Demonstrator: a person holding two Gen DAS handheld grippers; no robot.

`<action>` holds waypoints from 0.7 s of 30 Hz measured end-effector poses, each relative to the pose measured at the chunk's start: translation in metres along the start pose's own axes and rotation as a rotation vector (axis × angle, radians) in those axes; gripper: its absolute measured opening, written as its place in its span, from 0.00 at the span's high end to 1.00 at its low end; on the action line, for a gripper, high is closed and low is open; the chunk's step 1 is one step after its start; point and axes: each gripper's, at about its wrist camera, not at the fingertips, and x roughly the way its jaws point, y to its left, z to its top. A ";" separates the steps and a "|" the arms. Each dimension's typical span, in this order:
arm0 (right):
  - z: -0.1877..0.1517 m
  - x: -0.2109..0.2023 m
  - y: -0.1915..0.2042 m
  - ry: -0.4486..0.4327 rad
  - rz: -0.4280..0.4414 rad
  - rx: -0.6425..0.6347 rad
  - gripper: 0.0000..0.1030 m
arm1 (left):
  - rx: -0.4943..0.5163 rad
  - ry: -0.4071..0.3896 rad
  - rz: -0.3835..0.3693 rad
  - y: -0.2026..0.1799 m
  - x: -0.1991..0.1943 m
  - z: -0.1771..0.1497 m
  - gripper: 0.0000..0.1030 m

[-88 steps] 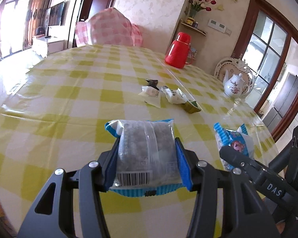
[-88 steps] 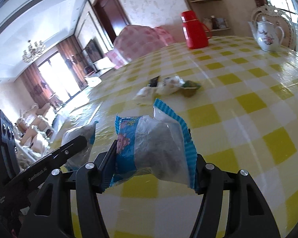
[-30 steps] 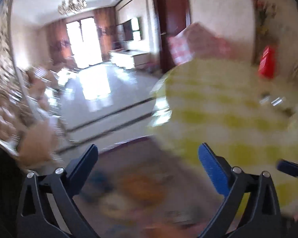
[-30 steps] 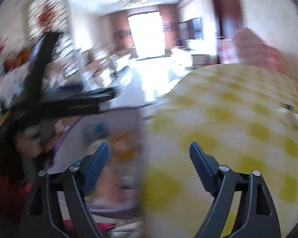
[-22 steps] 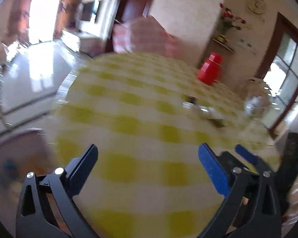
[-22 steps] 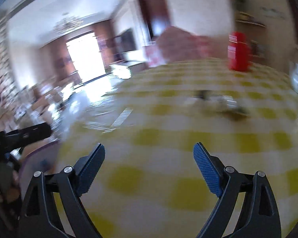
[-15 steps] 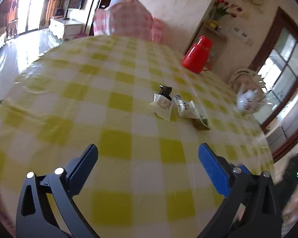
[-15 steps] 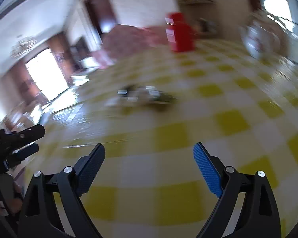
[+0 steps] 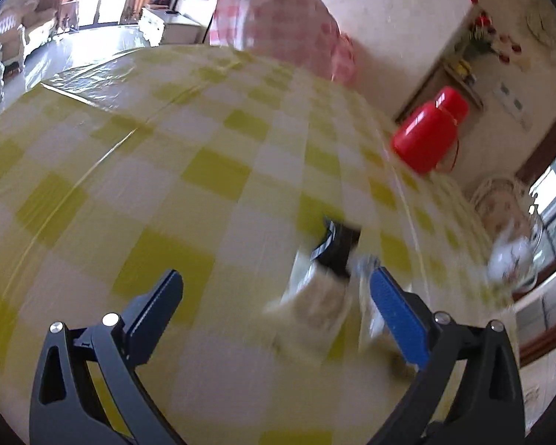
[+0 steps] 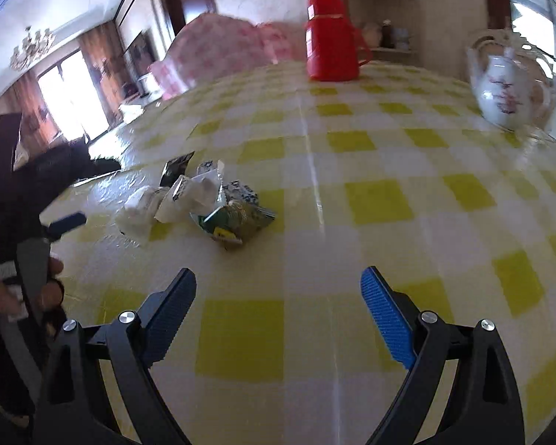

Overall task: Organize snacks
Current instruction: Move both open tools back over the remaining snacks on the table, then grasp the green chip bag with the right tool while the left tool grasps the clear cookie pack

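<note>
Left gripper (image 9: 274,296): jaws spread wide, nothing between them; it hangs low over the yellow-and-white checked tabletop (image 9: 211,170), tilted; the left wrist view is motion-blurred; just ahead of its right finger lies the snack pile, seen there as a pale packet (image 9: 315,300) with a black packet (image 9: 337,248) behind it, details smeared; whether the blue pad touches the pile cannot be told

Right gripper (image 10: 278,304): jaws likewise wide apart and empty; it is held above bare tabletop (image 10: 381,200), nearer the camera than the snacks and well apart from them

Snack pile in the right wrist view, left of centre on the tabletop: green-and-yellow packet (image 10: 237,218) nearest; white packets (image 10: 189,193) touching it on the far left side, one more white packet (image 10: 139,207) at the left end; black packet (image 10: 176,165) at the back edge of the cluster; all lie flat or crumpled, bunched together

Left gripper also shows at the left edge of the right wrist view (image 10: 65,222), blue pad tip pointing at the pile; a hand (image 10: 26,289) grips its handle below

Background: red thermos (image 10: 331,39) upright at the far side of the tabletop; white teapot (image 10: 507,92) with floral print at the far right; pink checked chair cover (image 10: 222,44) beyond the far edge
</note>
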 end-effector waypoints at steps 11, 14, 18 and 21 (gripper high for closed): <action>0.042 0.067 0.037 0.130 0.031 -0.293 0.16 | -0.024 0.093 -0.056 0.018 0.013 0.008 0.02; 0.042 0.069 0.042 0.129 0.057 -0.358 0.30 | 0.009 0.130 -0.070 0.012 0.015 0.007 0.02; 0.038 0.063 0.037 0.126 0.095 -0.347 0.51 | 0.094 0.139 -0.051 0.001 0.018 0.002 0.02; 0.027 0.051 0.036 0.113 0.071 -0.344 0.52 | 0.153 0.180 -0.060 -0.006 0.023 -0.003 0.02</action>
